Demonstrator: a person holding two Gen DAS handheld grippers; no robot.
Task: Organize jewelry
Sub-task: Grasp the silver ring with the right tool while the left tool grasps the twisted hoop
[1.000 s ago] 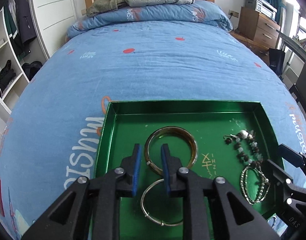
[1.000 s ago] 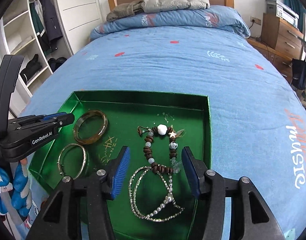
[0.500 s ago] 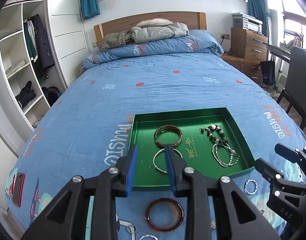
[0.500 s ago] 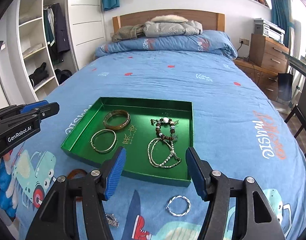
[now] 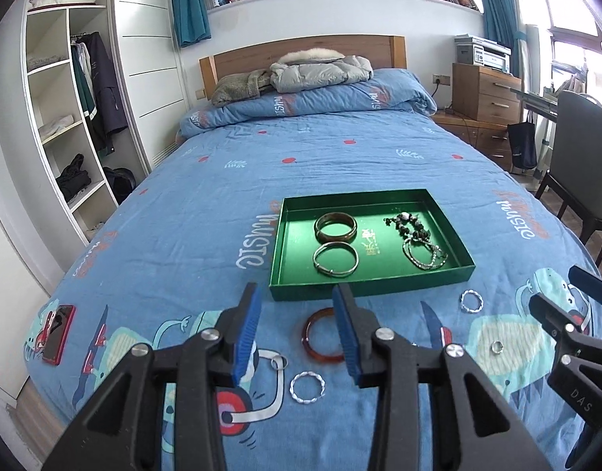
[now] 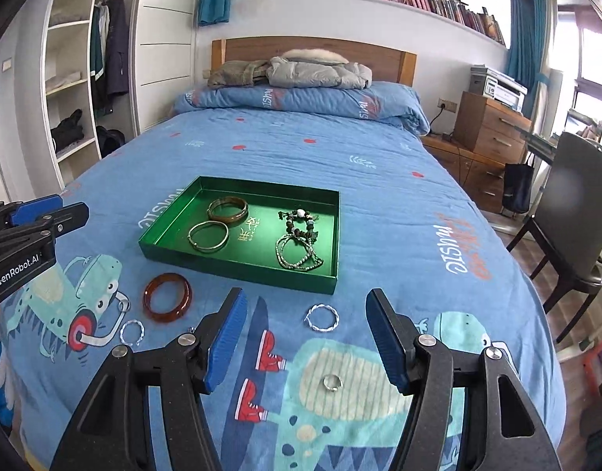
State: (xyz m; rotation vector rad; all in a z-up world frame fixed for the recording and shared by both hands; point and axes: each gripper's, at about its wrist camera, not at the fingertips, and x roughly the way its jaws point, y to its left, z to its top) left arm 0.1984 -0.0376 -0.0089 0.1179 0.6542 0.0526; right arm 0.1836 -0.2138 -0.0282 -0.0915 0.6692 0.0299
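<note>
Both grippers hang above the foot of the bed (image 5: 340, 165), clear of everything. The left gripper (image 5: 297, 331) has just been opening its jaws and nothing is between them; the right gripper (image 6: 304, 339) has its jaws standing wide apart, also empty. The green tray (image 6: 238, 271) sits flat on the blue quilt and already holds a brown bangle (image 6: 228, 209), a thin metal bangle (image 6: 208, 236), a bead bracelet (image 6: 299, 223) and a silvery chain (image 6: 297, 253). Still loose on the quilt, on the near side of the tray, lie an amber bangle (image 6: 167, 297), a twisted silver ring (image 6: 321, 317), a second twisted ring (image 6: 132, 331) and a small plain ring (image 6: 332, 382); in the left view another small ring (image 5: 279, 362) lies near the amber bangle. The amber bangle looks rigid, smooth and probably breakable, so pinching across its band on one side seems safest. The rings are light and lie flat in soft fabric, so they would likely need the jaws pushed into the quilt around the rim, and may slip. The tray's near wall is low but upright, something to lift pieces over. A red phone (image 5: 57, 333) lies near the bed's left edge, well apart, and the quilt around the loose pieces gives open room.
</note>
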